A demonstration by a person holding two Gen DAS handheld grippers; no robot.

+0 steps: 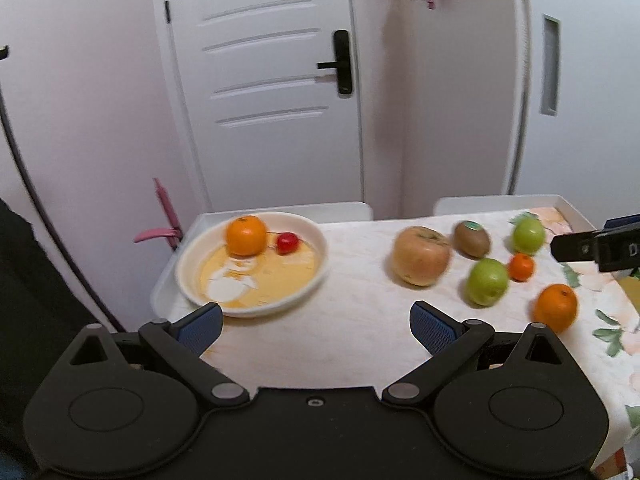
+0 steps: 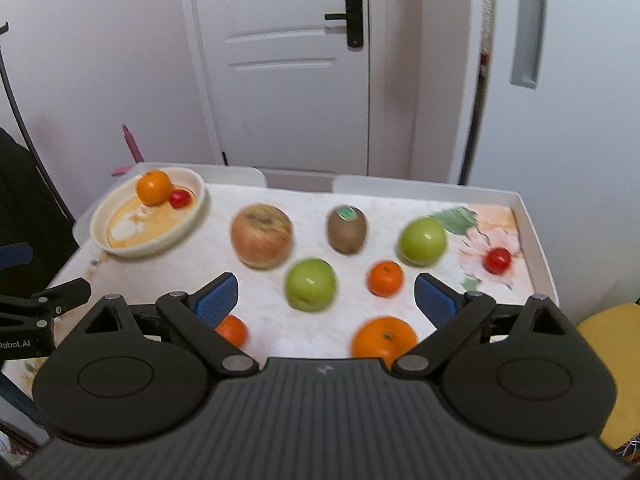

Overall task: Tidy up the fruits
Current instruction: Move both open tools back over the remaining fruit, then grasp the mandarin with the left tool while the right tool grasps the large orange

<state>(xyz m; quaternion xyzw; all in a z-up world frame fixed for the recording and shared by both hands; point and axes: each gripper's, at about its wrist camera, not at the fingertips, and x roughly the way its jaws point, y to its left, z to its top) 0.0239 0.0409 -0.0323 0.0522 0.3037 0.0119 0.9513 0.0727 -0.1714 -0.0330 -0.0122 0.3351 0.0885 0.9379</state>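
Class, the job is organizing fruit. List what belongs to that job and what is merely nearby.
Belongs: bowl, orange and cherry tomato in it, big apple, kiwi, green apples.
Nearby: door, pink object, yellow seat.

Right hand-held gripper (image 2: 326,298) sat at bottom of frame, blue pads apart, nothing between them. Bowl (image 2: 120,246) at upper left held an orange (image 2: 154,187) touching a small red fruit (image 2: 180,199). Centre of the bench (image 2: 224,264): russet apple (image 2: 262,236), kiwi (image 2: 346,229), two green apples (image 2: 311,285) (image 2: 423,241).
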